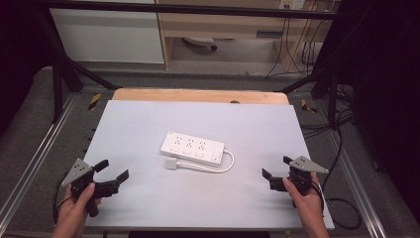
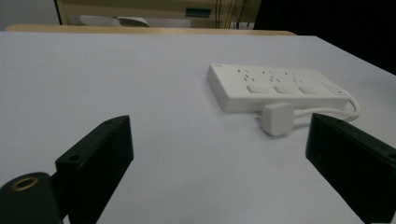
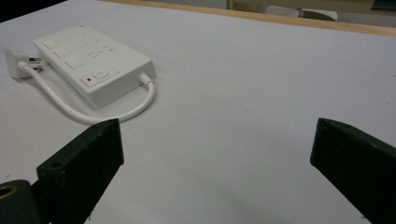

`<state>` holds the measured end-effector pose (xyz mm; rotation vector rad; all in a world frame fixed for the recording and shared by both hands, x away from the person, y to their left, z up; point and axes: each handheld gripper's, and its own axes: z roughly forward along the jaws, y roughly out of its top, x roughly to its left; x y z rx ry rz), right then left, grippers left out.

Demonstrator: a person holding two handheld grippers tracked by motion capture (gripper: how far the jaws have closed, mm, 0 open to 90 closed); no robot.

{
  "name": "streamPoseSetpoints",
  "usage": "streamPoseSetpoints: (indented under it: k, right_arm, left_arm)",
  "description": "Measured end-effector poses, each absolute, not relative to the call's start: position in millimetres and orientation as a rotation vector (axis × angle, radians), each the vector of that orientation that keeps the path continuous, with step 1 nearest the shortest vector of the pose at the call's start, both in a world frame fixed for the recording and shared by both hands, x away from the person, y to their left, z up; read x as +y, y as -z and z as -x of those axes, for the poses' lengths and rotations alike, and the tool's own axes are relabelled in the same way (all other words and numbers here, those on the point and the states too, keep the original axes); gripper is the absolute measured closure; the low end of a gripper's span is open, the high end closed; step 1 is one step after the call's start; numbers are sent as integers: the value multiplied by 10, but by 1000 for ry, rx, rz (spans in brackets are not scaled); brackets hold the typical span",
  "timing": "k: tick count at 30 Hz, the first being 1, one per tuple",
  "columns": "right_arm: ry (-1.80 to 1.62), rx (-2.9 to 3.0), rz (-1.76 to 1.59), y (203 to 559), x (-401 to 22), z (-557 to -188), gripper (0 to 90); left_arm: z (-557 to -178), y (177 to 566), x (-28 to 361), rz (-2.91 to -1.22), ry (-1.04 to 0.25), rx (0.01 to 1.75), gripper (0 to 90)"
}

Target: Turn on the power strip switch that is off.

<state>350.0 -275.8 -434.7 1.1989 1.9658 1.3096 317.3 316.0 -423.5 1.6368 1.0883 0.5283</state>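
So the white power strip (image 1: 191, 148) sits mid-frame on the table (image 1: 148, 124), its plug (image 1: 171, 163) apparently just touching the near edge. Left gripper (image 1: 113, 170) at lower left and right gripper (image 1: 276, 167) at lower right both gape, holding nothing.

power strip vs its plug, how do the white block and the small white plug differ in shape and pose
The white rectangular power strip is long and flat, lying face up with socket rows and a switch showing; the small white square plug is a compact cube lying on its side, its prongs level with the table. The strip lies mid-table; the plug lies beside its near long edge, toward the left gripper. Both are white plastic, joined by one looped white cable.
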Motion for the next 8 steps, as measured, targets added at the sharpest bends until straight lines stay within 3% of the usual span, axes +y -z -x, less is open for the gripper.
streamPoseSetpoints:
  k: [8]
  right_arm:
    - [-1211,2037,-1251,4469,-2740,-3571,25]
  left_arm:
    - [-3134,4304,3036,-1667,-512,1062,76]
